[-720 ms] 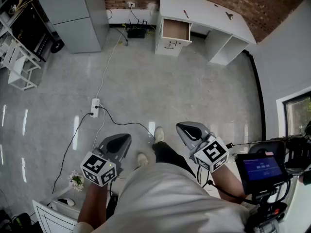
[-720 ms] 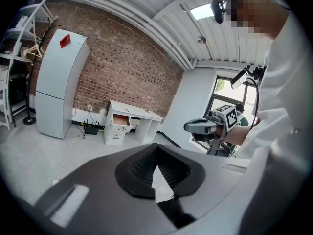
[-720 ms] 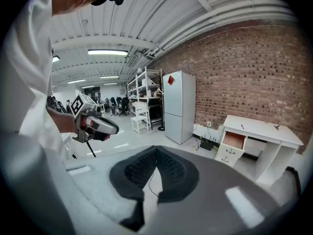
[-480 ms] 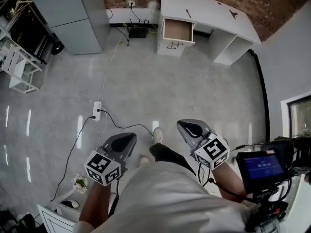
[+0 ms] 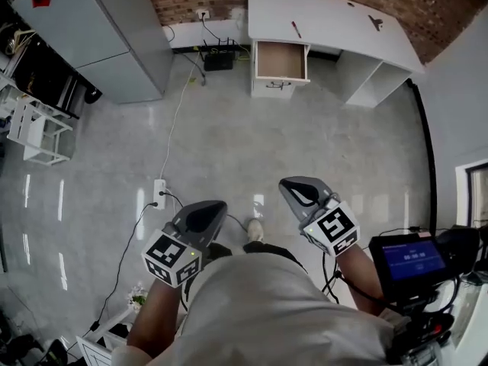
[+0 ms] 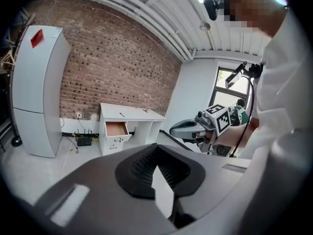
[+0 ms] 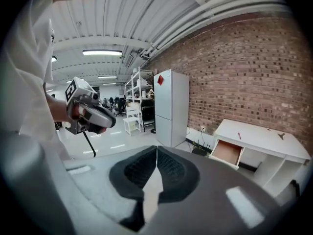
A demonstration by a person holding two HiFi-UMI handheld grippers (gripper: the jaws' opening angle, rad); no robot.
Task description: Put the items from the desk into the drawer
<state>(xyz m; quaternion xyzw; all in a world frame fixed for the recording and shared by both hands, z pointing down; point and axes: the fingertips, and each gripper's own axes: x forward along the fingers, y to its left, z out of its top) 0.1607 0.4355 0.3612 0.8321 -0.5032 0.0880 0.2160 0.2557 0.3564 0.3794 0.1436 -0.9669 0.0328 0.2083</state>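
A white desk (image 5: pixel 328 17) stands far ahead against the brick wall. Its top drawer (image 5: pixel 280 59) is pulled open and looks empty. On the desk lie a red pen (image 5: pixel 295 29) and a small dark item (image 5: pixel 375 23). My left gripper (image 5: pixel 204 213) and right gripper (image 5: pixel 300 193) are held low over the floor, far from the desk, both shut with nothing between the jaws. The left gripper view shows the desk (image 6: pixel 129 115), the drawer (image 6: pixel 116 129) and the right gripper (image 6: pixel 195 127). The right gripper view shows the drawer (image 7: pixel 227 152) and the pen (image 7: pixel 239 135).
A grey cabinet (image 5: pixel 99 29) stands at the left wall and a white rack (image 5: pixel 38 132) further left. A power strip (image 5: pixel 160 191) with cables lies on the floor, a router (image 5: pixel 219 59) beside the desk. A monitor rig (image 5: pixel 412 256) is at my right.
The person has stepped forward, so the desk and drawer sit slightly nearer and lower in the head view. Both grippers stay shut and keep their pose.
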